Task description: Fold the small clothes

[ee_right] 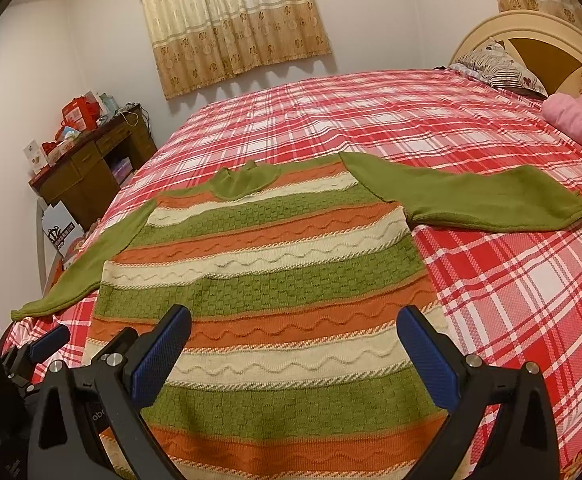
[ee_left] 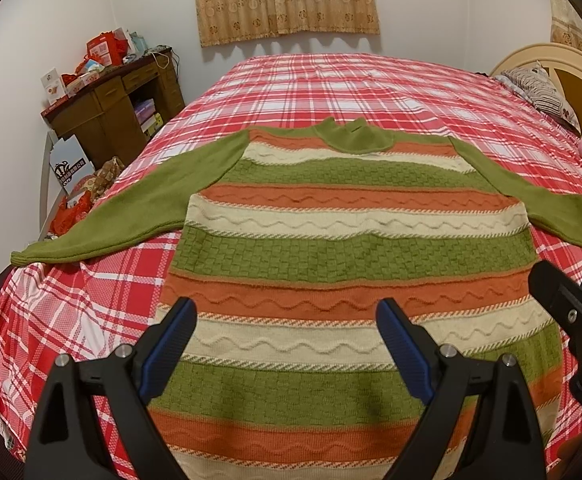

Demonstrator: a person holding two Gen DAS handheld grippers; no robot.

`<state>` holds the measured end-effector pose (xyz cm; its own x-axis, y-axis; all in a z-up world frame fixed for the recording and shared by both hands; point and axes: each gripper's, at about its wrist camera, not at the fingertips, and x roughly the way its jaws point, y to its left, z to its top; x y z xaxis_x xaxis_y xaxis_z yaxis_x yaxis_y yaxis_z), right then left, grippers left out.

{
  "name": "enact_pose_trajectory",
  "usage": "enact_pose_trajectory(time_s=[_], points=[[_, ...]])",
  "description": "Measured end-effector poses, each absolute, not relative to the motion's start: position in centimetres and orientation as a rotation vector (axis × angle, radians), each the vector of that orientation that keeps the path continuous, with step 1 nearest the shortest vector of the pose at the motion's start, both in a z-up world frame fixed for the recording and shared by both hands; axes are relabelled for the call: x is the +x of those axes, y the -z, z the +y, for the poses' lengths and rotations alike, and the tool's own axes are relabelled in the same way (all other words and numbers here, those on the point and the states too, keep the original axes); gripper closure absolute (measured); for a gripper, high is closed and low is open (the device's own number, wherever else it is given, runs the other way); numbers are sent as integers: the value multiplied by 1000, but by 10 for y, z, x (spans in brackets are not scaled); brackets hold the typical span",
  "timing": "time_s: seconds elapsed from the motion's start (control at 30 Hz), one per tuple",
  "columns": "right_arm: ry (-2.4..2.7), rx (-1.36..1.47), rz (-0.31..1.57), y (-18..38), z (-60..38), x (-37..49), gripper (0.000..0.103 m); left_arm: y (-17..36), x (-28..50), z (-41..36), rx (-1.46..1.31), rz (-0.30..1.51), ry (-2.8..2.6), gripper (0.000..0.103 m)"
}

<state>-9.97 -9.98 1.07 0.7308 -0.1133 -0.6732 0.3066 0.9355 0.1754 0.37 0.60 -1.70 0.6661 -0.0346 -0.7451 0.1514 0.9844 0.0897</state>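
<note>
Nearest the cameras, the left hand-held gripper point(ee_left: 285, 322) hangs over the lower part of the sweater point(ee_left: 331, 248) with its blue-padded fingers point(ee_left: 171, 344) spread wide and nothing between them. The right hand-held gripper point(ee_right: 293, 330) is likewise spread apart and empty, poised above the hem end of the same garment; its black frame also shows at the right edge of the left wrist view.

The sweater lies flat and face up on the bed point(ee_left: 371, 80), hem toward the cameras and green collar point(ee_left: 353, 136) away. Its body carries bands of green, orange and cream knit. Both green sleeves are stretched outward: the left sleeve point(ee_left: 131, 208) reaches the bed's edge, where its cuff seems to droop over, and the right sleeve point(ee_right: 471, 196) rests on the red plaid cover.

Farther back, a striped pillow point(ee_right: 499, 66) and a pink bundle point(ee_right: 575, 120) sit by the headboard point(ee_right: 531, 36). A brown desk point(ee_left: 119, 108) piled with red boxes stands in the corner, and a patterned curtain point(ee_left: 287, 0) hangs on the far wall
</note>
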Motion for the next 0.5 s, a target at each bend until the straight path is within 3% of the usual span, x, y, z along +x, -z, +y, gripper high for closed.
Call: enact_pose_trajectory(time_s=[0.5], points=[[230, 289, 721, -8, -103, -97, 1, 23, 7, 2, 162, 845, 110, 9]])
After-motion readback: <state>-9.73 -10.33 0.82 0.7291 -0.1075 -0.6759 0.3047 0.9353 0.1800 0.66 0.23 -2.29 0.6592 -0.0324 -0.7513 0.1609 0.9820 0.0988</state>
